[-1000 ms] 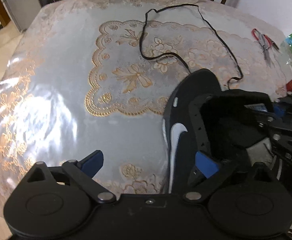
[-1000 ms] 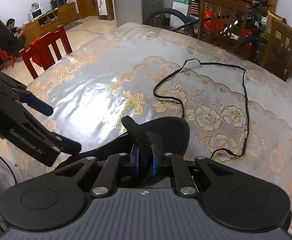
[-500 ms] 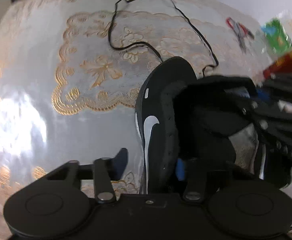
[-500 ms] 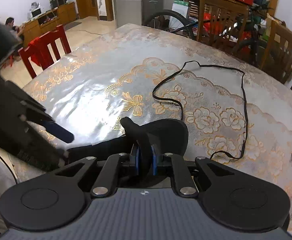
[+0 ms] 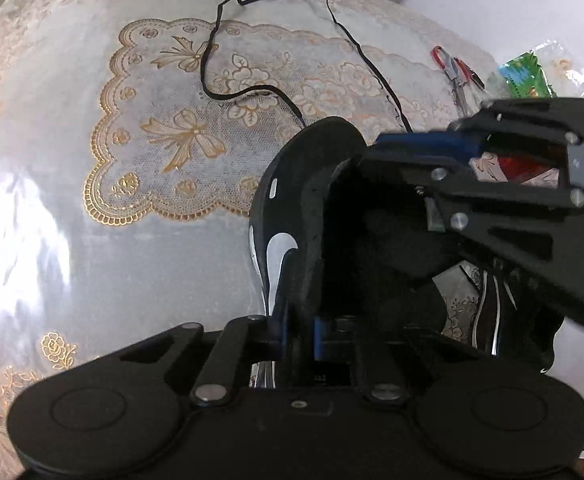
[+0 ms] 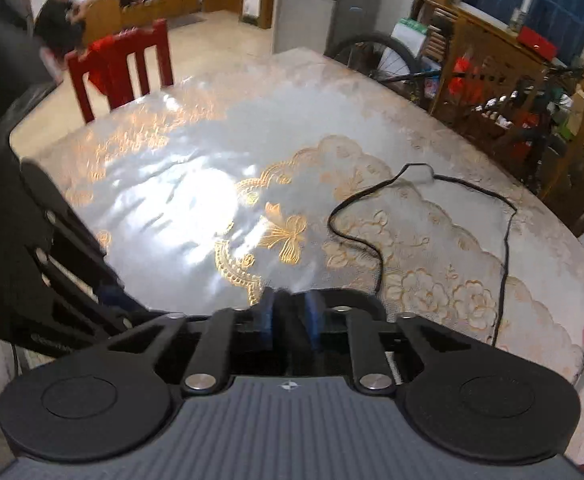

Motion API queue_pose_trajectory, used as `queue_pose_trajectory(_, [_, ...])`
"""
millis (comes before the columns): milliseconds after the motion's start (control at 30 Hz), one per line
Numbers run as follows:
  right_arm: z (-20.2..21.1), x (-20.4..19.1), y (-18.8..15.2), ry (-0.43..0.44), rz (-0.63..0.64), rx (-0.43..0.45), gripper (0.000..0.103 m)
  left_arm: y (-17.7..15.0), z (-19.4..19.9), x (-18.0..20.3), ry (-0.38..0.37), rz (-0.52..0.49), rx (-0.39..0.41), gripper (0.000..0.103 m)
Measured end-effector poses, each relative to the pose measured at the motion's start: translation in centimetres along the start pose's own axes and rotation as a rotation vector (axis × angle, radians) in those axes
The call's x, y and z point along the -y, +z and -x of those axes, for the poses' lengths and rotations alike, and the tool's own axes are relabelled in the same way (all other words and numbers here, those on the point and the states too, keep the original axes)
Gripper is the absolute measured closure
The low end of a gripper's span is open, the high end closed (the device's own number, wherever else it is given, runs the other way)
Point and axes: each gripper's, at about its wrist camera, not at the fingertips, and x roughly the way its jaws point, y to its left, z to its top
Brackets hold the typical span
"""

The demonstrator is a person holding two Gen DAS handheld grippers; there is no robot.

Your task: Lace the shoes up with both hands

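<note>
A black shoe [image 5: 292, 208] with a white swoosh lies on the table, toe pointing away. My left gripper [image 5: 300, 334] has its jaws closing, and the blue pads press on the shoe's side wall beside the opening. From the right, my right gripper [image 5: 380, 148] reaches over the opening. In its own view my right gripper [image 6: 289, 316] is shut on the black tongue [image 6: 292, 312]. The left gripper's fingers [image 6: 71, 280] show at that view's left edge. A loose black lace [image 5: 219, 32] winds over the tablecloth beyond the toe; the same lace [image 6: 376, 256] runs towards the shoe.
The table [image 5: 91, 240] has a glossy lace-pattern cloth. Red-handled scissors [image 5: 452, 68] and a green packet [image 5: 524, 76] lie at the far right. A red chair [image 6: 123, 64] stands at the far edge, wooden chairs and a bicycle [image 6: 376, 56] behind. A person [image 6: 57, 16] sits far off.
My left gripper's jaws came together from wide open onto the shoe's side wall. The right gripper rolled and shifted while holding the tongue, and now reaches across the shoe opening.
</note>
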Motion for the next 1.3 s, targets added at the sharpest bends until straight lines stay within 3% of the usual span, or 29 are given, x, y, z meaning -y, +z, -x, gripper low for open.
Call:
queue_pose_trajectory(367, [-0.3,-3.2,-1.9,0.101,0.109,-0.110,0.092,0.6,-0.1,-2.2,-0.102,0.101,-0.034,0.092])
queue_pose_trajectory(567, [-2.4,-5.4,-1.2,0.114,0.224,-0.167,0.090,0.1,0.2,-0.9,-0.061,0.006,-0.021,0.090])
queue_pose_trajectory(733, [-3.2,-6.5,-0.9,0.046,0.242,-0.177,0.079,-0.4,0.4,-0.6,-0.045,-0.011,-0.015,0.086])
queue_pose_trajectory(833, [-0.5,-6.2,-1.3,-0.028,0.165,-0.143,0.055,-0.5,0.7,-0.8,-0.048,0.009,-0.026,0.068])
queue_pose_trajectory(900, [1.9,-5.8,-1.6,-0.096,0.113,-0.112,0.023,-0.5,1.4,-0.6,-0.027,-0.011,-0.003,0.048])
queue_pose_trajectory(933, [3.2,-5.6,-1.9,-0.119,0.081,-0.091,0.020,-0.5,1.8,-0.4,-0.023,-0.022,0.012,0.046])
queue_pose_trajectory(1100, [7.1,-3.5,-5.2,-0.090,-0.271,-0.005,0.021,0.1,3.6,0.9,-0.045,-0.104,0.080,0.022])
queue_pose_trajectory(1200, [6.8,-3.5,-7.2,-0.109,-0.437,-0.006,0.036,0.8,3.5,2.5,-0.020,-0.192,0.090,0.019])
queue_pose_trajectory(1300, [6.4,-4.4,-8.4,-0.148,-0.534,-0.020,0.037,1.0,2.5,4.0,0.056,-0.305,0.063,0.017])
